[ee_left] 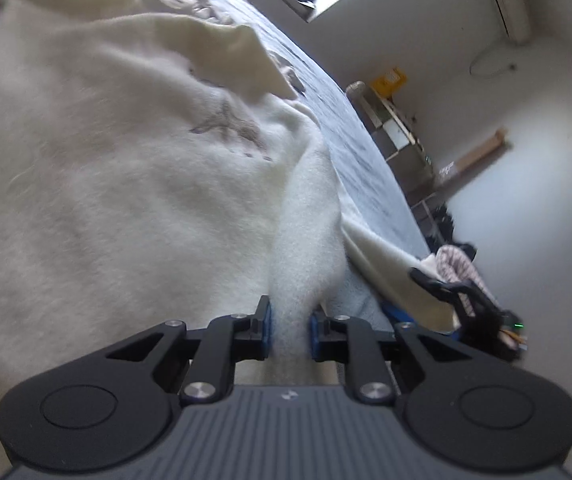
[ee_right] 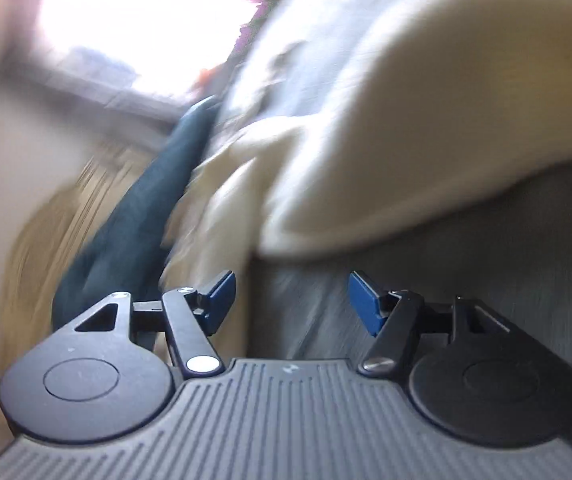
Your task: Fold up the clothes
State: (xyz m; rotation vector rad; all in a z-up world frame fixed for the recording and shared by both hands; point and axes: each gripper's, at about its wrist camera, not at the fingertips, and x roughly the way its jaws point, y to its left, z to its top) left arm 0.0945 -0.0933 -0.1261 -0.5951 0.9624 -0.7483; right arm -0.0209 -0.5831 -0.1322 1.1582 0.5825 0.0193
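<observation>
A: Fleecy cream sweater [ee_left: 126,168] lies ahead; my left gripper [ee_left: 290,334] pinches its soft fold.
B: And the right gripper [ee_right: 291,300]?
A: Gaping, empty; sweater above it, probably, through blur.

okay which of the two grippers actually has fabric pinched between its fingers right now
The left gripper: its blue-padded fingers clamp a fold of the cream fleece garment. The right gripper stands open with nothing between its fingers.

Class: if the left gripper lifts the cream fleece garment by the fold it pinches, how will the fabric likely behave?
The cream fleece garment will probably droop limply: it already lies in soft folds. Its fuzzy nap suggests the left gripper won't slip easily. It looks bulky, yet likely light.
</observation>
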